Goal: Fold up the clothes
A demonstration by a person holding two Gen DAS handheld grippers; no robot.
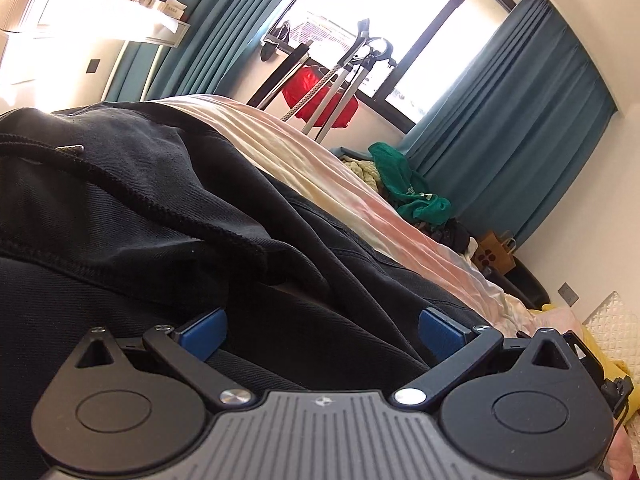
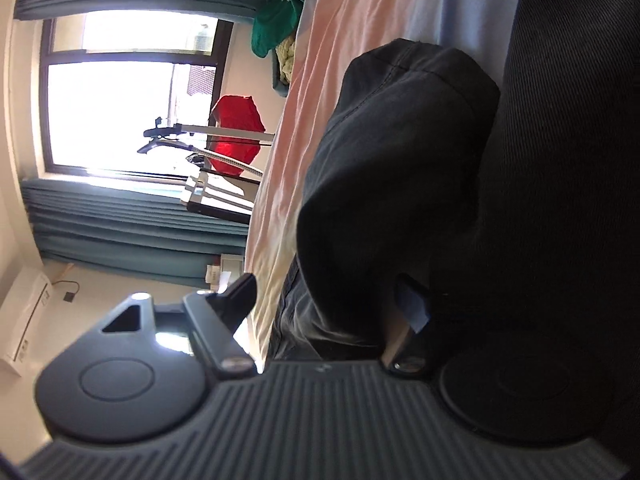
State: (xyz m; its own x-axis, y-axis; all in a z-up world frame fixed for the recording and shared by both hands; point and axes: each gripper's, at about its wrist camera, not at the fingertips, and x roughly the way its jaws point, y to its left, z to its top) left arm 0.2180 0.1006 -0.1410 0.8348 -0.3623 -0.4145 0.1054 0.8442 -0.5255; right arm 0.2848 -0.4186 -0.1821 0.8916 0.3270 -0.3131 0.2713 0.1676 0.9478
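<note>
Garment: your black twill garment (image 1: pixel 132 216), stitched hems, lies rumpled on the pale satin bed sheet (image 1: pixel 320 176).
Left gripper (image 1: pixel 320 336): spread, blue pads pressing cloth.
Right gripper (image 2: pixel 332 300): spread around a bunched fold.

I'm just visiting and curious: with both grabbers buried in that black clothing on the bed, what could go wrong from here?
Two likely snags. The left gripper sits with jaws open over the black garment, so closing may pinch several bunched layers rather than one edge. The drawstring cord lies loose across the fabric and could catch. The right gripper has cloth draped between its jaws; whether it actually holds anything is unclear.
</note>
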